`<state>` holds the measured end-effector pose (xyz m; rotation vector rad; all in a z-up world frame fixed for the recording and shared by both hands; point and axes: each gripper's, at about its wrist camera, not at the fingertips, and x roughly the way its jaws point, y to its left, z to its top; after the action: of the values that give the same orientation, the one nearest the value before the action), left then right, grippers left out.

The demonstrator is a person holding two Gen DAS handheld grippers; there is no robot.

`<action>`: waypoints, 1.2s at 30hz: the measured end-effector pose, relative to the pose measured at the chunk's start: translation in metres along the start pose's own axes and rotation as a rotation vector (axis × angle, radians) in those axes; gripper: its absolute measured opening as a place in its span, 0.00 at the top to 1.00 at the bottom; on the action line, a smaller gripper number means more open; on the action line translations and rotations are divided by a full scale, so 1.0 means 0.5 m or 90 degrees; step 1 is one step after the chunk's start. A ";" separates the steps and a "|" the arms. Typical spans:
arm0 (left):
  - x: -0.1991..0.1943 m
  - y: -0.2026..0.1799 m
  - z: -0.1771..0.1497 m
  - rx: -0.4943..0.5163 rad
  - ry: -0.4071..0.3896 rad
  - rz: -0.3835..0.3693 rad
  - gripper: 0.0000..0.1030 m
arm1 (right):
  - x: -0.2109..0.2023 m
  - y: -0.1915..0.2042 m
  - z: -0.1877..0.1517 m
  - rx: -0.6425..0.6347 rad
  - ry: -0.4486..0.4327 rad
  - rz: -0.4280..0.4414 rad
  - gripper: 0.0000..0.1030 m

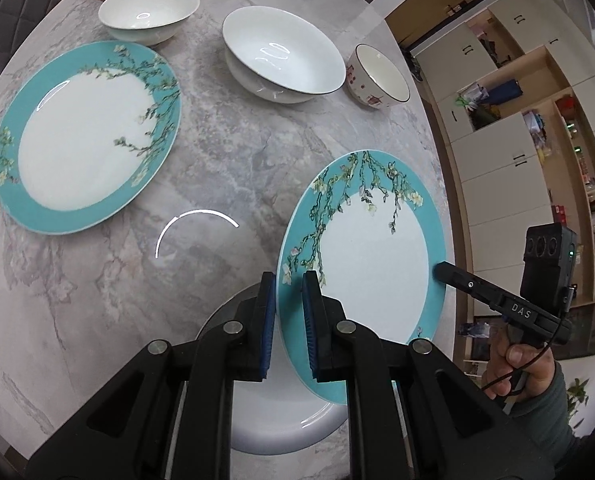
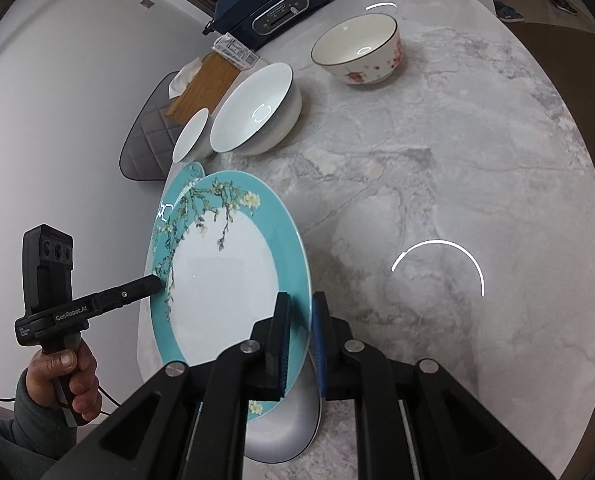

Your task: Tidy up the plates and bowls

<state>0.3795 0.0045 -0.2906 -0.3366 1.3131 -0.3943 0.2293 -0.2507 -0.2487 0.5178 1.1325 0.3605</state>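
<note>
A teal-rimmed plate with a blossom pattern [image 1: 369, 264] [image 2: 225, 280] hangs tilted above the marble table, held by opposite edges. My left gripper [image 1: 289, 280] [image 2: 157, 280] is shut on one side of its rim, and my right gripper [image 2: 301, 300] [image 1: 441, 270] is shut on the other side. A matching teal plate [image 1: 89, 136] [image 2: 189, 174] lies flat on the table. A white plate [image 1: 281, 420] [image 2: 285, 432] sits under the held one, partly hidden. Two white bowls [image 1: 149, 10] [image 1: 281, 56] and a floral bowl [image 1: 381, 76] [image 2: 357, 52] stand at the far side.
A dark blue appliance [image 2: 273, 4] and a wooden tissue box [image 2: 201, 84] sit at the table's [image 2: 437, 160] far edge. A grey quilted chair [image 2: 149, 136] stands beside the table. Cabinets and open shelves [image 1: 517, 140] line the wall.
</note>
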 end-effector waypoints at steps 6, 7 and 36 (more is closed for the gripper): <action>-0.004 0.055 -0.071 -0.016 0.023 0.002 0.89 | 0.032 0.029 -0.061 -0.035 0.011 -0.039 0.88; -0.001 0.063 -0.085 -0.017 0.031 0.004 0.89 | 0.036 0.031 -0.069 -0.034 0.014 -0.042 0.88; 0.084 0.099 -0.193 0.051 0.064 0.071 0.87 | 0.112 0.037 -0.176 -0.034 0.060 -0.113 0.86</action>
<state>0.2986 0.0273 -0.3711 -0.1779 1.4041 -0.3728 0.1694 -0.1880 -0.3095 0.3533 1.2463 0.2619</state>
